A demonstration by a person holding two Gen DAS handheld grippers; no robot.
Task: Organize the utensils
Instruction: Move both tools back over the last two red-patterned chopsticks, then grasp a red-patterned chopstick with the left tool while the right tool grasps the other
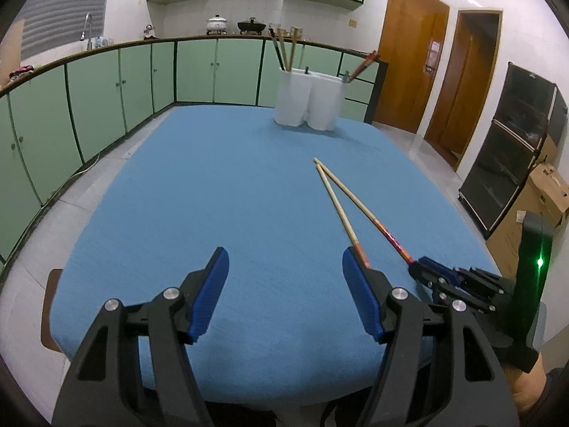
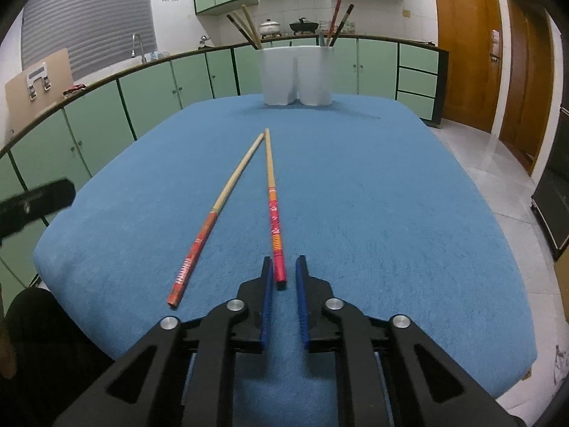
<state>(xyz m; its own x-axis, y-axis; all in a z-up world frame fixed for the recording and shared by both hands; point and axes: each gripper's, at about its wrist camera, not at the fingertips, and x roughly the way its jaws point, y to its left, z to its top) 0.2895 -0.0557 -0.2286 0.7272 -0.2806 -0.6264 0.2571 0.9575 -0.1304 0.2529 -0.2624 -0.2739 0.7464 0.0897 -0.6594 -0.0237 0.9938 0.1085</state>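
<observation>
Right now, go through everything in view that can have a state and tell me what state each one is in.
Left tongs: open, above the cloth, holding nothing.
Right tongs: open, straddling the right chopstick's red end.
Right chopstick: flat on the blue cloth, not gripped.
Left chopstick: flat, tip meeting the other's.
White holder: upright, chopsticks standing in it.

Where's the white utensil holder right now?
In both wrist views, the white utensil holder stands upright at the far end of the blue table, beyond the tips of the two chopsticks.
</observation>
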